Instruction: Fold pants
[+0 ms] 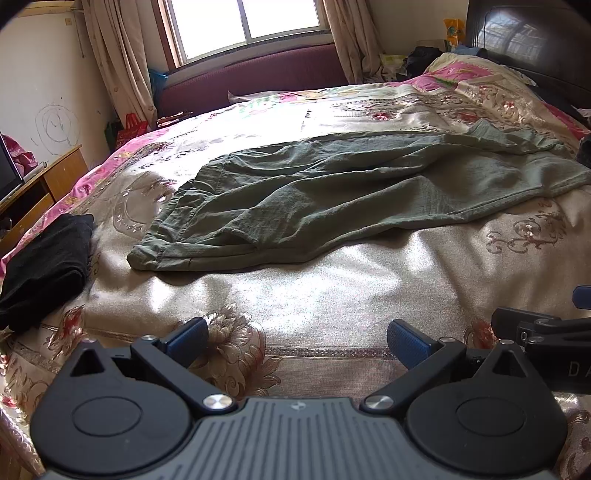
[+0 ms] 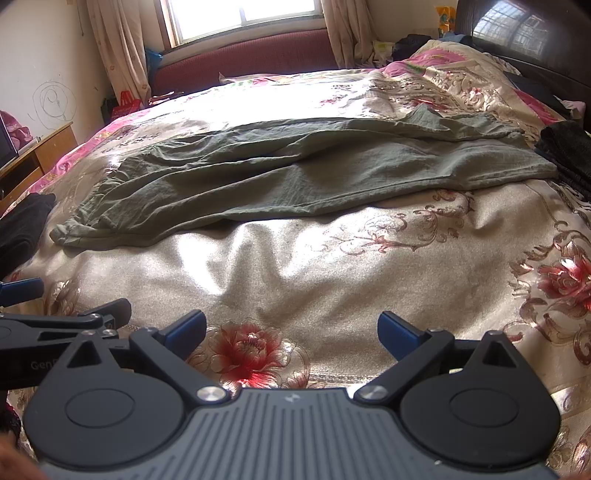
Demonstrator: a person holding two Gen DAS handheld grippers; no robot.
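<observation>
Pants [image 1: 332,192], green, one pair: lay spread lengthwise across the bed [image 1: 332,288], well ahead of both tools, wrinkled, with one leg partly overlapping the other. Waist end lay ahead and to the left of the left tool [image 1: 295,341]; leg ends reached ahead and to the right of the right tool [image 2: 291,332], where the same pants [image 2: 295,177] showed close to a dark garment [image 2: 569,155] at the far right.

Left tool: jaws spread wide, blue-padded fingers [image 1: 188,338] holding nothing, hovering over the bare bedspread short of the pants. Its side showed at the left edge of the right wrist view.

Right tool: jaws likewise spread wide, fingers [image 2: 400,334] holding nothing, above a red flower pattern on the bedspread, apart from the pants. Part of it showed at the right edge of the left wrist view.

Black folded cloth [image 1: 44,266]: on the bed, ahead and to the left of the left tool, beside the waist end of the pants but not touching it.

Bedspread: shiny beige with floral print and pink border.

Window [image 1: 243,22] with curtains [image 1: 118,62]: far ahead, beyond the bed. Wooden cabinet [image 1: 40,192]: far left.
</observation>
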